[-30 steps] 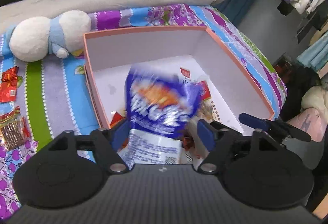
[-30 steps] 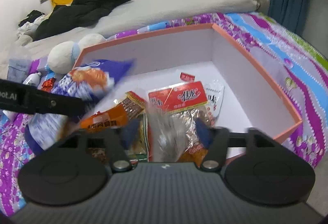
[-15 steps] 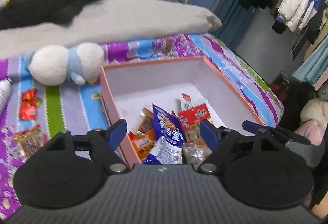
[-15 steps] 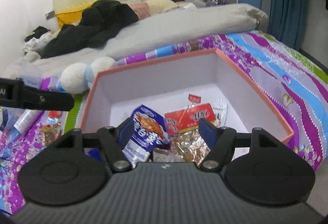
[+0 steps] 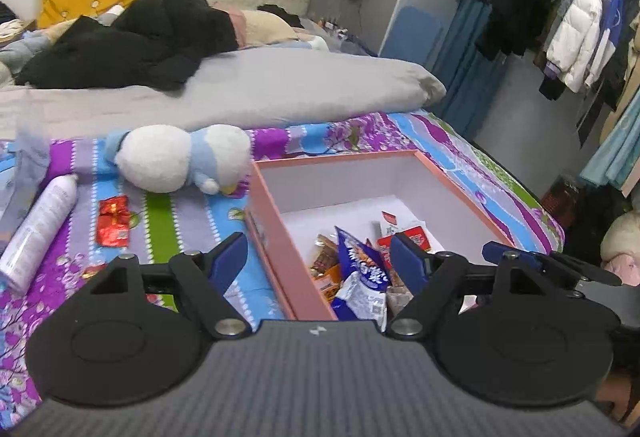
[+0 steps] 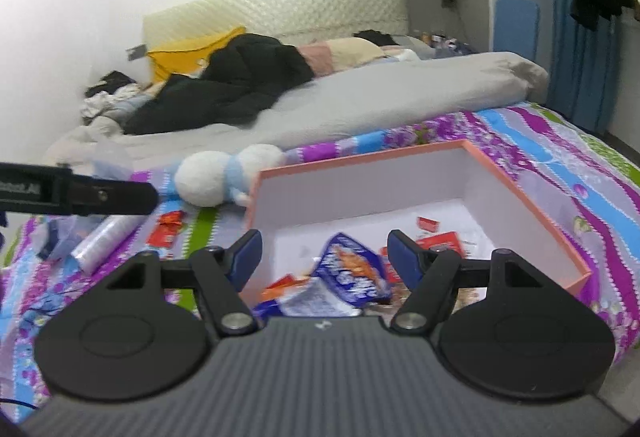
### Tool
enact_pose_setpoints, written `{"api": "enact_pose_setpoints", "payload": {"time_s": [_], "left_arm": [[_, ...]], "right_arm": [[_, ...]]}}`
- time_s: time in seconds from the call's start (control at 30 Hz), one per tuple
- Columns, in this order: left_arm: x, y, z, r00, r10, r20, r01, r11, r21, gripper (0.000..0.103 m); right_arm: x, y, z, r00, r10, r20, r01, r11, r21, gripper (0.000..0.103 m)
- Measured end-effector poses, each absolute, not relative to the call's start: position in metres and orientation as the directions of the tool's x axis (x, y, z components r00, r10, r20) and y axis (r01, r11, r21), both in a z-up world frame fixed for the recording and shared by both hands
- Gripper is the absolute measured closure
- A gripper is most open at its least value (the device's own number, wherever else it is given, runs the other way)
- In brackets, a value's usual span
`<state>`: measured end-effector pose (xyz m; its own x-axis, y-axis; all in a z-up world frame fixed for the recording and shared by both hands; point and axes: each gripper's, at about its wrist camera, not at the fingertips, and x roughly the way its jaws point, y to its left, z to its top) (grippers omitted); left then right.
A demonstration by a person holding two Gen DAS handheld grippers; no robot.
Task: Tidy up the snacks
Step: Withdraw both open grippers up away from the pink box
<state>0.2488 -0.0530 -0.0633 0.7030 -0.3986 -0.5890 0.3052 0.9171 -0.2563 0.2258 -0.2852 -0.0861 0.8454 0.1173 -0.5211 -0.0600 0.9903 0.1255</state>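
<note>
Both my claws hang over the bed with their blue pads spread apart and nothing between them: my left claw (image 5: pixel 318 257) sits above the near left wall of the pink box (image 5: pixel 280 233), and my right claw (image 6: pixel 324 253) above the box's near end. The blue snack bag (image 5: pixel 362 273) lies inside the box at its near side, propped among an orange packet (image 5: pixel 328 269) and a red packet (image 5: pixel 404 237), with a small red sachet (image 6: pixel 428 223) farther back on the white floor. Outside the box, on the flowered bedspread (image 5: pixel 160 221) to its left, a red foil snack (image 5: pixel 114 221) lies flat. A white bottle (image 5: pixel 38 233) lies on its side farther left, and a white and blue plush toy (image 5: pixel 180 157) rests just beside the box's far left corner.
</note>
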Motion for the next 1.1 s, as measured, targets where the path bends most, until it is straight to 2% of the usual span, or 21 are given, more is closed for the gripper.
{"api": "enact_pose_setpoints", "payload": {"time_s": [0.13,0.43,0.7,1.1], "left_arm": [[0.224,-0.033,-0.066,0.727,-0.388,-0.566,0.311,0.921,-0.233,0.021],[0.167,0.017,-0.081,0.776,-0.3,-0.556,0.204,0.952,-0.228,0.021],[0.135,0.059,-0.103,0.778,-0.23,-0.584,0.112,0.966,-0.232,0.021],[0.103,0.093,-0.129,0.779,-0.174,-0.602,0.036,0.972,-0.233,0.021]], "right_arm": [[0.214,-0.269,-0.085,0.851,0.142,-0.506,-0.084,0.987,0.136,0.032],[0.181,-0.226,-0.093,0.855,0.201,-0.478,-0.159,0.979,0.127,0.032],[0.159,-0.191,-0.095,0.848,0.268,-0.457,-0.239,0.964,0.12,0.032],[0.138,-0.159,-0.116,0.808,0.317,-0.497,-0.313,0.945,0.094,0.032]]}}
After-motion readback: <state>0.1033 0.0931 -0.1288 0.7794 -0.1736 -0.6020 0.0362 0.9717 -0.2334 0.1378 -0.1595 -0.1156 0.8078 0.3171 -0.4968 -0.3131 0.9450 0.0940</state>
